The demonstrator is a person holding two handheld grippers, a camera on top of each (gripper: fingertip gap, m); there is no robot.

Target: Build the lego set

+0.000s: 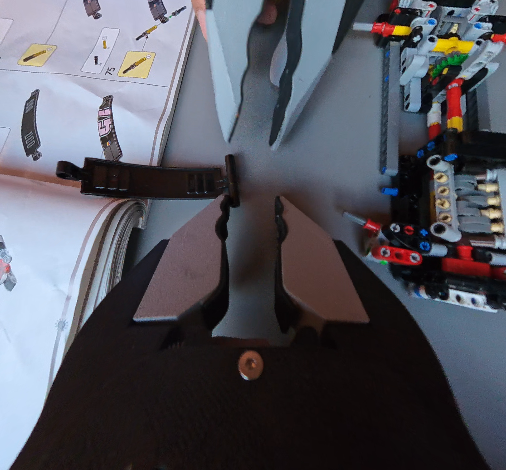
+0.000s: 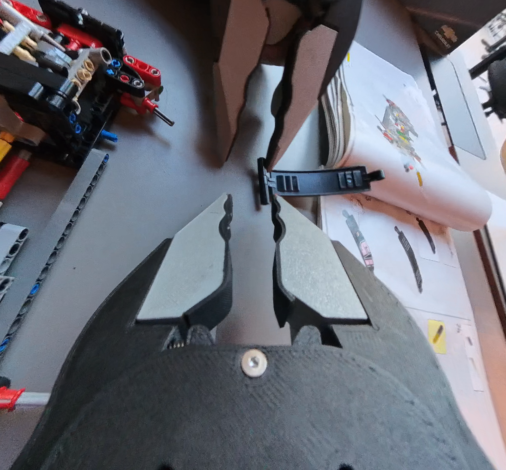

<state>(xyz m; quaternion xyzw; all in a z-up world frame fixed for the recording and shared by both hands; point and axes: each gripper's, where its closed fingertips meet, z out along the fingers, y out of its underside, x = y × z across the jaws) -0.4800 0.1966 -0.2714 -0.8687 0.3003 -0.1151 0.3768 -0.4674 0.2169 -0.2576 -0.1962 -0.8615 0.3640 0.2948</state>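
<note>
A long black curved panel point(image 1: 150, 180) lies with one end on the open instruction booklet point(image 1: 82, 87) and the other end over the grey table. A short black pin point(image 1: 231, 177) crosses that end. My left gripper point(image 1: 252, 198) is open and holds nothing; its left fingertip point(image 1: 225, 205) is right at the pin's near end. My right gripper point(image 2: 251, 198) is open and holds nothing; its right fingertip point(image 2: 275, 208) is right at the other end of the pin point(image 2: 262, 180), beside the panel point(image 2: 317, 182). The two grippers face each other tip to tip; the right gripper point(image 1: 252, 142) shows in the left wrist view and the left gripper point(image 2: 246, 162) in the right wrist view.
A partly built brick vehicle model point(image 1: 451, 128) in black, grey, red and yellow stands on the table point(image 1: 315, 156) to the left gripper's right; it also shows in the right wrist view point(image 2: 68, 74). A long grey holed beam point(image 2: 68, 210) lies beside it. The booklet point(image 2: 397, 142) shows in the right wrist view too. Less than 4 cm separates the two grippers' tips.
</note>
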